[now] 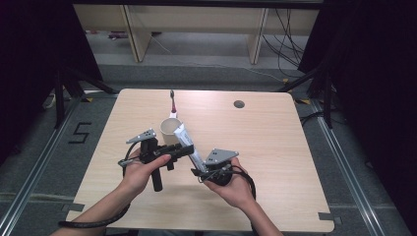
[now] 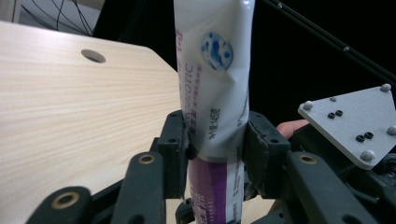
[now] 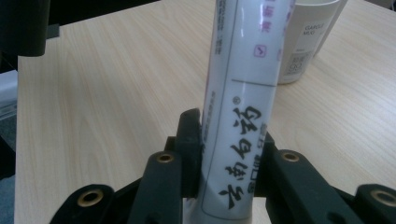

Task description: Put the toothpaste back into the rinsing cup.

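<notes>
Both tongs, left (image 1: 184, 150) and right (image 1: 200, 170), clamped (jaws nearly meeting), forearms converging.

Toothpaste tube (image 1: 186, 142): white with a purple band and purple and black printed lettering, a blue-dotted round mark near the crimped end. Held up off the bench (image 1: 275, 147), tilted, upper end near the rim of the cup (image 1: 169, 131). Left hand-held gripper (image 2: 218, 154) clamps it across the middle, jaws pressing both sides at the white-purple boundary. Right hand-held gripper (image 3: 229, 154) clamps the lower part, jaws tight on each side of the black characters. Slight dent in the body.
</notes>
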